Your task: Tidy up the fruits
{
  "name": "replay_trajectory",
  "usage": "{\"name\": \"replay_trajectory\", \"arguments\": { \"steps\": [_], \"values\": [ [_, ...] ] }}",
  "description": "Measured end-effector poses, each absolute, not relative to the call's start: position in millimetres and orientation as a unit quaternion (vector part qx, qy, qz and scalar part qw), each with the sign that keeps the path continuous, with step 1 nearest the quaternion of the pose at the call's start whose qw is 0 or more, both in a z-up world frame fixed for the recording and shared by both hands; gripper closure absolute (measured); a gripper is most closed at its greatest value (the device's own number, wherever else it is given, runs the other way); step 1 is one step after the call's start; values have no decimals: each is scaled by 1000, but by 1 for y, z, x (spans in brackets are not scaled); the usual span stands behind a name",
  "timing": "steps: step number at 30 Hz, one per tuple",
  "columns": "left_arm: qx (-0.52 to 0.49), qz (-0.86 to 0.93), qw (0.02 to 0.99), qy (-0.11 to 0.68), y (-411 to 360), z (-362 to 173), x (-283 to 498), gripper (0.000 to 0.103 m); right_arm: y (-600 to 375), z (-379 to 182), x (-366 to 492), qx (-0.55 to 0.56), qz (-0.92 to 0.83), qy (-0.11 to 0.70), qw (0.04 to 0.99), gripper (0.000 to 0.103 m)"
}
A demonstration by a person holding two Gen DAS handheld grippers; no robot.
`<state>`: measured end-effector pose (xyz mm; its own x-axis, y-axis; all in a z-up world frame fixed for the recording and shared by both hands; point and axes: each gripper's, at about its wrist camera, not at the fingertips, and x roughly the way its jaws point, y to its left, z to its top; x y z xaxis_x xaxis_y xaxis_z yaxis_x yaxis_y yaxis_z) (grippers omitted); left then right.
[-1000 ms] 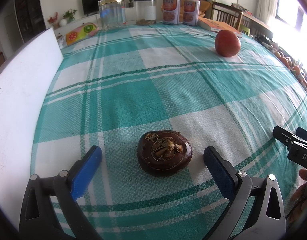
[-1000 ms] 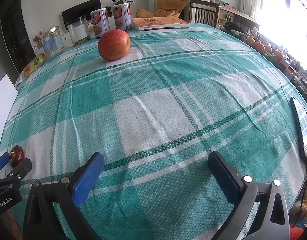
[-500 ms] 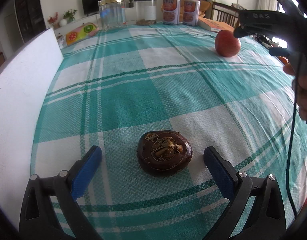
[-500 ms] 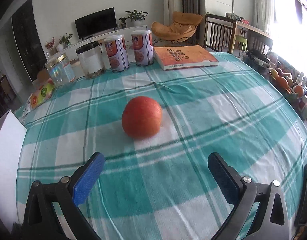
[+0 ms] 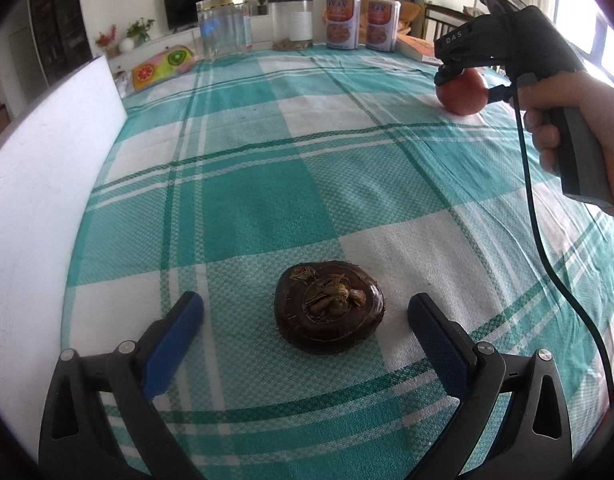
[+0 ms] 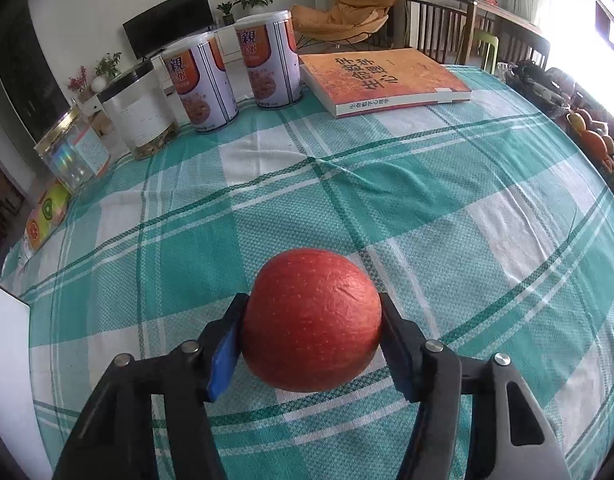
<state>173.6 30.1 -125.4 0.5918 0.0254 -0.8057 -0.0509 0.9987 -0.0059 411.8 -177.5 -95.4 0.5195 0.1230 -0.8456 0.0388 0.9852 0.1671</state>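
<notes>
Apple [image 6: 311, 320]: on the green checked tablecloth [image 6: 427, 208], squeezed between both pads
Right gripper [image 6: 310, 342]: jaws closing, pads pressing the apple's sides
Dark fruit [image 5: 330, 306]: on the cloth, in the gap of the left gripper [image 5: 305, 326]
Left gripper: jaws wide apart, holding nothing
Beyond: book [image 6: 383, 80], two tins [image 6: 235, 76]

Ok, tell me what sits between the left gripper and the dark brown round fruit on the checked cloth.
Nothing visible: the left gripper is open, the dark brown round fruit lies between its blue pads with bare cloth either side.
</notes>
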Motion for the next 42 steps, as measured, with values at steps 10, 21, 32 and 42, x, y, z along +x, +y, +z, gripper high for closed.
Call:
{"name": "replay_trajectory", "arguments": {
  "steps": [10,21,32,42],
  "values": [
    [-14,21,892,451,30,-126,173,1,-266,-107,302,353,168,486,781,42],
    [-14,21,892,451,30,-125,173,1,-302,-129,224,371,183,499,761,34],
    [-16,18,892,451,31,-126,173,1,-295,-90,205,175,165,455,857,15],
    [-55,-58,885,458,47,-116,160,3,-234,-96,190,-19,135,445,885,6]
  ]
}}
